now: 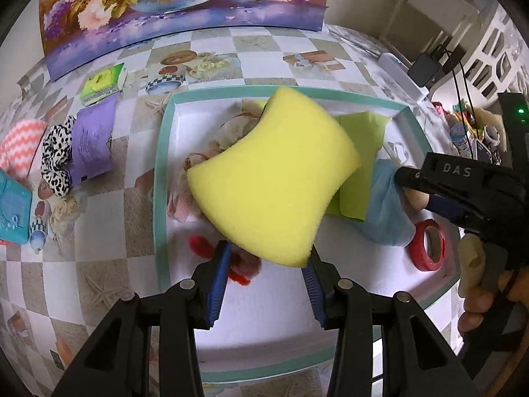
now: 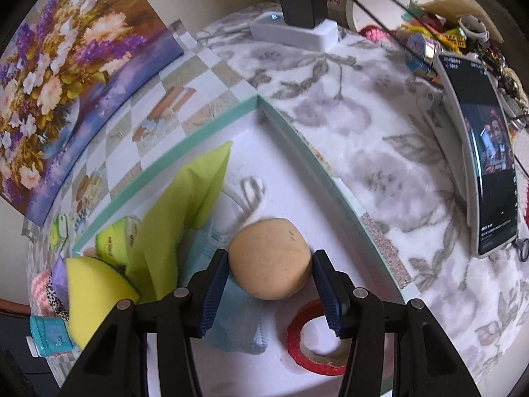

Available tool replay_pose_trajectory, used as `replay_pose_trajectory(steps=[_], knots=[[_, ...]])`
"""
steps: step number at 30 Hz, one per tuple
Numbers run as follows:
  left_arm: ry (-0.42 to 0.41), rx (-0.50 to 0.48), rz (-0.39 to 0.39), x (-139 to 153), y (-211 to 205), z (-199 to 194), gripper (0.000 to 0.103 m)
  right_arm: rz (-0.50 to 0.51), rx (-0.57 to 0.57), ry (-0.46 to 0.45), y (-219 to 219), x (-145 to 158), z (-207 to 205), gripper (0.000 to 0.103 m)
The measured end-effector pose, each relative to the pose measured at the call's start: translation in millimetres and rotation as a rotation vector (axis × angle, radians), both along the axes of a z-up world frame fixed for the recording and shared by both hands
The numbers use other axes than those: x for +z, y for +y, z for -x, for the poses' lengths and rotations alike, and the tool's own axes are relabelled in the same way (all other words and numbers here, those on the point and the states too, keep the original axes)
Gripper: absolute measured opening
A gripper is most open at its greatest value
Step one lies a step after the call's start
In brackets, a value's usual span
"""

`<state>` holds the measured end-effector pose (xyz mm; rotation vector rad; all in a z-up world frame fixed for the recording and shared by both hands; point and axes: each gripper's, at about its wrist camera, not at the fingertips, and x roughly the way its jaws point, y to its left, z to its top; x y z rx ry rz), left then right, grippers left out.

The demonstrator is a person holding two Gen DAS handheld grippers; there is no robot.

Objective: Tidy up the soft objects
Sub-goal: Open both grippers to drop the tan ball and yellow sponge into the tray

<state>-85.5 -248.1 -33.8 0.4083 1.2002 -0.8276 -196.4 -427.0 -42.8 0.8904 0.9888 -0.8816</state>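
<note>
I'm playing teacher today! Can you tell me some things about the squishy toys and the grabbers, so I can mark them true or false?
1. The left gripper holds a yellow sponge. True.
2. The right gripper holds a blue ball. False: it holds a tan, rounded sponge.
3. A red tape roll lies inside the teal-rimmed tray. True.
4. The green napkin lies outside the tray. False: it is in the tray.
5. The tray is empty. False: several things lie in it.

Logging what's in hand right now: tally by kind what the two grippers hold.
Yellow sponge: 1, in the left gripper
Tan ball: 1, in the right gripper
Total: 2
</note>
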Motion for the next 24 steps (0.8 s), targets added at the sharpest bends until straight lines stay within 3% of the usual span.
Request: replay_pose_trajectory(steps=[6, 10, 16, 24], knots=[[0.039, -0.008, 0.0, 6.5, 0.3, 2.0, 0.045, 0.016, 0.017, 0.008, 1.5, 4.9, -1.2, 0.057], [0.044, -0.011, -0.002, 14.4, 1.5, 1.7, 0.048, 0.033, 0.039, 0.01, 4.2, 11.6, -6.8, 0.067], [0.058, 0.012, 0.02, 30.2, 11.0, -2.4, 0.052, 0.07, 0.067, 0.02, 11.0, 25.0, -9.8, 0.067], [0.056, 0.164, 0.035, 40.6, 39.1, -35.8, 0.062, 0.094, 0.143, 0.029, 32.5, 37.2, -22.2, 0.067]])
